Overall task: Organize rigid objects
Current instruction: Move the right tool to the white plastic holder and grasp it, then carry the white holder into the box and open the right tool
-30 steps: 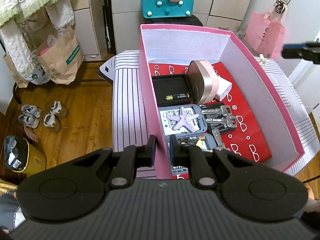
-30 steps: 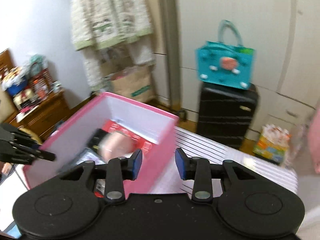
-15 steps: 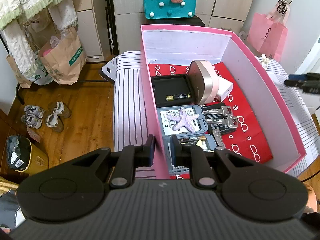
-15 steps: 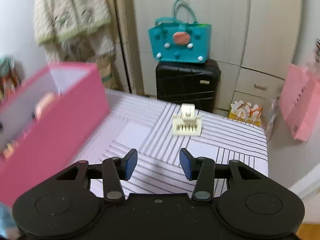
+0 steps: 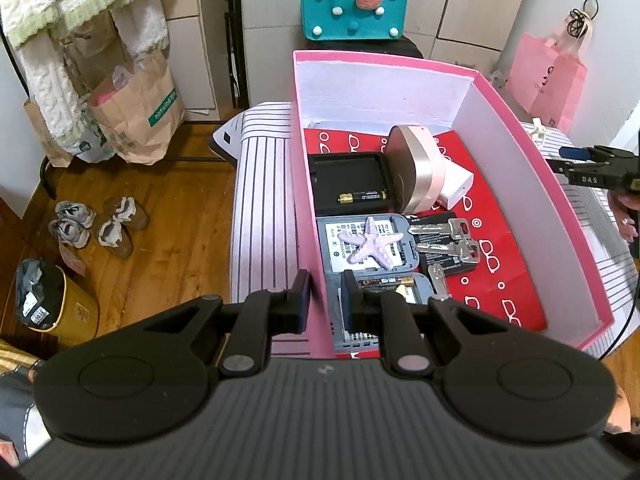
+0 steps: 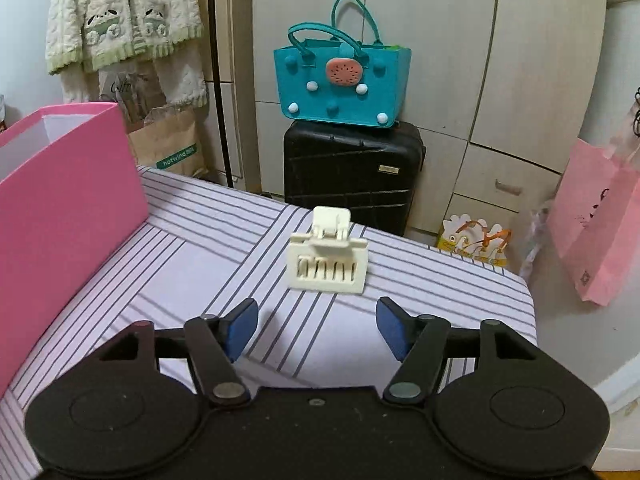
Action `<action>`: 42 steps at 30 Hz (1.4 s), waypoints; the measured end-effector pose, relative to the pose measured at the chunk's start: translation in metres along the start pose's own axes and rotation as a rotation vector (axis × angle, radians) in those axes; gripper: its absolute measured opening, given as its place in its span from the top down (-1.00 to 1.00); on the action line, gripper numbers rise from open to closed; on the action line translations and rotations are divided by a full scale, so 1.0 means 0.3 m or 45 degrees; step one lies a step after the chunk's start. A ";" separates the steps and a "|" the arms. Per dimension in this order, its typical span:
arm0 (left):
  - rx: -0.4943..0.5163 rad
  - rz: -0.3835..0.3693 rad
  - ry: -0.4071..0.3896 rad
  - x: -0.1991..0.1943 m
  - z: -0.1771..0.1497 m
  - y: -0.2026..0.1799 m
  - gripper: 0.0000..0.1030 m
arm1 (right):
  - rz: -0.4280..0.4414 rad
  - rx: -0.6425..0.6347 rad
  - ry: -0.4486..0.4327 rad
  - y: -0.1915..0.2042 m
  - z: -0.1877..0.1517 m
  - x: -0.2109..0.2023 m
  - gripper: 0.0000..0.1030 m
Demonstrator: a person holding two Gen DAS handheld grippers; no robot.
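Observation:
An open pink box [image 5: 516, 148] stands on the striped tabletop [image 6: 208, 264]. Inside lie a lilac starfish [image 5: 372, 242], keys [image 5: 452, 236], a battery [image 5: 362, 197] in a black tray, a round pink-and-gold case [image 5: 416, 174] and grey devices. My left gripper [image 5: 325, 302] is shut on the box's near left wall. A cream hair claw clip [image 6: 327, 260] lies on the table right of the box [image 6: 68, 208]. My right gripper [image 6: 318, 328] hovers just short of the clip, its jaws opening with nothing between them. In the left wrist view, the right gripper [image 5: 558, 159] shows beyond the box's right wall.
Past the table's far edge, a black suitcase [image 6: 352, 168] carries a teal felt bag [image 6: 340, 80]. A pink paper bag [image 6: 596, 224] hangs at the right. A brown paper bag [image 5: 136, 112] and shoes [image 5: 96, 228] sit on the wooden floor at the left.
My right gripper has dropped lower and swung away from the pink box toward the cream clip, and its jaws have widened. The left gripper has stayed on the box wall.

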State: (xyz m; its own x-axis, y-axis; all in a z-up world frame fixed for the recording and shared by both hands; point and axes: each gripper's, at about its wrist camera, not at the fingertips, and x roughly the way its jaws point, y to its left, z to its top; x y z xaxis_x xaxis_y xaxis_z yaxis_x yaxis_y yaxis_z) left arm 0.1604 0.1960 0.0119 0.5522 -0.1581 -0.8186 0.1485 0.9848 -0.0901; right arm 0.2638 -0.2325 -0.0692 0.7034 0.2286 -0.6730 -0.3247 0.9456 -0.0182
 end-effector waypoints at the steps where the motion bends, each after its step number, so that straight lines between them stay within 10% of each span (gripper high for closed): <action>1: 0.004 0.003 -0.007 0.000 -0.004 -0.002 0.74 | -0.012 -0.010 -0.005 -0.002 0.000 0.007 -0.37; 12: 0.031 0.029 -0.039 -0.006 -0.013 -0.009 0.83 | -0.014 -0.130 -0.105 0.007 0.030 0.071 -0.39; 15: 0.034 0.031 -0.028 -0.003 -0.006 -0.009 0.83 | 0.017 -0.052 -0.115 -0.016 0.035 0.083 -0.11; 30: 0.028 0.013 -0.021 0.002 -0.006 0.004 0.83 | 0.436 0.069 -0.108 0.204 0.150 -0.274 -0.11; 42: 0.029 -0.025 -0.022 0.005 -0.006 0.017 0.80 | 0.746 -0.256 -0.009 0.584 0.209 -0.358 -0.11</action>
State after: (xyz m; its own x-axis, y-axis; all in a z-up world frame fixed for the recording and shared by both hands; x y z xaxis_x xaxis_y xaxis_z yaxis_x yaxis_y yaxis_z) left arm 0.1605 0.2008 0.0090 0.5631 -0.1788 -0.8068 0.1780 0.9796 -0.0928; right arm 0.1711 -0.0769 0.0463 0.3760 0.6988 -0.6085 -0.7704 0.6007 0.2137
